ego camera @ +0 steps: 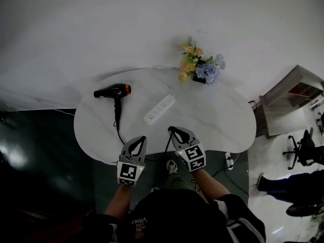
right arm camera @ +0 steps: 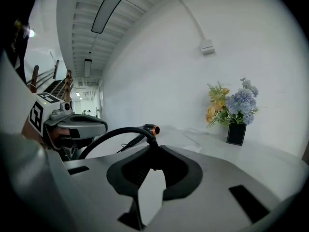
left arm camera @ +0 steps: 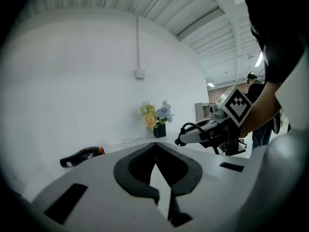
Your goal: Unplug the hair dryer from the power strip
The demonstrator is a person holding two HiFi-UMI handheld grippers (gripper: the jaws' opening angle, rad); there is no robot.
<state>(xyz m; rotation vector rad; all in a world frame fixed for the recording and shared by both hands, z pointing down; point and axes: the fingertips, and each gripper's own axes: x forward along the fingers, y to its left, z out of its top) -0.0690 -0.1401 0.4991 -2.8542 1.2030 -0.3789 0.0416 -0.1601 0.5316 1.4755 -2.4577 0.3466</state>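
A black hair dryer (ego camera: 112, 91) with an orange ring lies at the left of the round white table (ego camera: 212, 120). The white power strip (ego camera: 159, 109) lies at the table's middle with no plug in it. My right gripper (ego camera: 172, 130) hovers at the near edge, shut on the dryer's black plug (right arm camera: 153, 154). The plug's cord (right arm camera: 108, 138) arcs away to the left. My left gripper (ego camera: 143, 138) is beside it, shut and empty, its jaws meeting at the tips (left arm camera: 155, 146). The left gripper view shows the right gripper (left arm camera: 182, 140) with the plug end, and the dryer (left arm camera: 82, 156).
A black vase of yellow and blue flowers (ego camera: 200, 67) stands at the table's far edge against the white wall. A wooden shelf unit (ego camera: 296, 92) and an office chair (ego camera: 304, 151) stand on the floor at the right, where a person (ego camera: 283, 186) is.
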